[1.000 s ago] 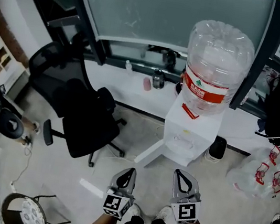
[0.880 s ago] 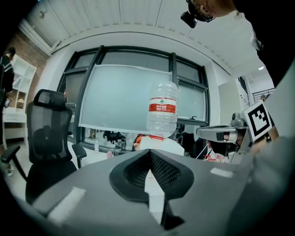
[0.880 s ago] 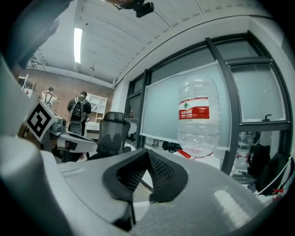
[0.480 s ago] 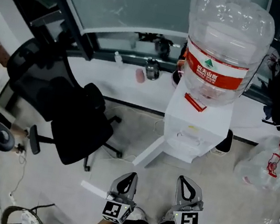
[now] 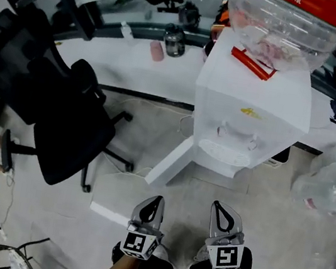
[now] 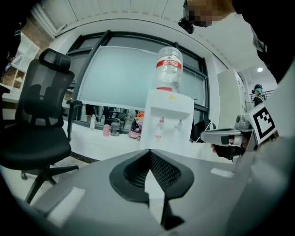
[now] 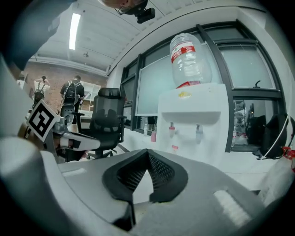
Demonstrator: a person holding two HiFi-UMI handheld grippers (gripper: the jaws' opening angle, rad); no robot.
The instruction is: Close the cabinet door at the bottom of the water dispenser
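over the last second the head view has sunk and closed in: the water dispenser [image 5: 248, 112] now fills the far right, much larger than before, and its bottle [image 5: 282, 22], earlier seen whole, is cut off by the top edge. the left gripper [image 5: 156, 200] and right gripper [image 5: 219, 208] keep their places side by side at the near edge, above the person's shoes, both aimed far toward the dispenser. each gripper view shows its jaws closed tip to tip with nothing between them, as before. i read this as the person crouching to the level of the low door, so the reach is only being set up: nothing is touched yet and both grippers are well apart from the door. the cabinet door [image 5: 169, 163] is still open. it sits at the bottom of the dispenser, hinged at the left front corner, and stands upright on its edge over the floor [image 5: 277, 245]. its long visible edge runs from the hinge out toward near and left, so the free end points at the gap between the left gripper and the office chair [image 5: 65, 139]. closing it would likely mean pushing that free end right and far, back against the dispenser's front; the left gripper is nearer to it. in both gripper views the gripper's own body hides the door.
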